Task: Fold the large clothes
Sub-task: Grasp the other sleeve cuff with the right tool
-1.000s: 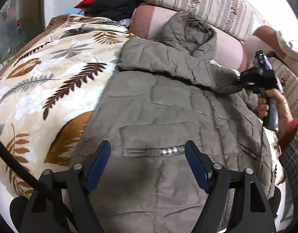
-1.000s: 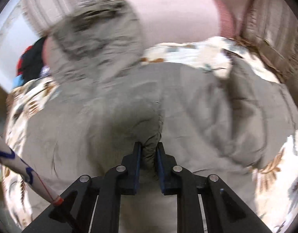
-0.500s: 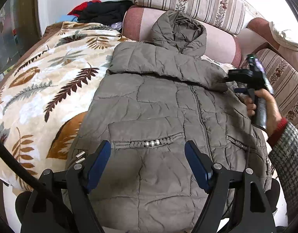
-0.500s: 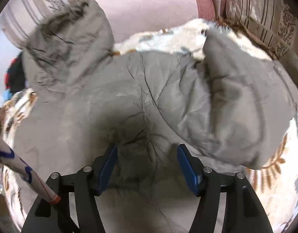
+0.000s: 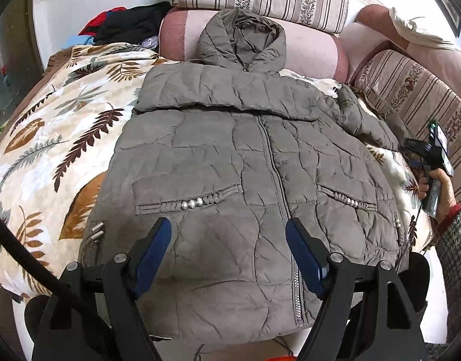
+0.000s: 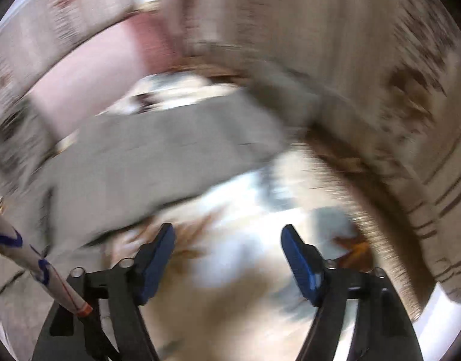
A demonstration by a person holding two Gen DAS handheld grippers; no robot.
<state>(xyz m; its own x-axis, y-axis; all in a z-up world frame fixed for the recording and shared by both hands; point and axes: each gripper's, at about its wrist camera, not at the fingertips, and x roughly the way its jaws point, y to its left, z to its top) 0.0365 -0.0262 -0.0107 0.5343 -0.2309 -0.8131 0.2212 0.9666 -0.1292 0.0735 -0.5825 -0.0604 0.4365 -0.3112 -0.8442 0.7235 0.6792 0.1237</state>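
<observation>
Left wrist view: we see the grey-brown padded jacket (image 5: 251, 162) laid front-up and zipped on the leaf-print blanket (image 5: 50, 138), its hood (image 5: 242, 42) resting against the pink bolster (image 5: 314, 51). One sleeve is folded across the chest below the collar; the other sleeve (image 5: 362, 120) lies bunched off the jacket's right shoulder. Our left gripper (image 5: 229, 252) hangs over the hem, tongs spread wide, nothing between them.

Only this view shows the right hand (image 5: 438, 189) at the far right edge, gripping its tool's handle beside the striped cushion (image 5: 410, 96). It also catches a pile of dark and red clothes (image 5: 125, 24) behind the blanket.

Right wrist view: badly smeared. Our right gripper (image 6: 227, 255) has its blue pads apart and empty, over pale blanket beside the jacket's edge (image 6: 140, 162). Leaf pattern, sleeve outline and cushion stripes are too blurred to trace. The jacket's lower hem is cut off by the left tool's frame.
</observation>
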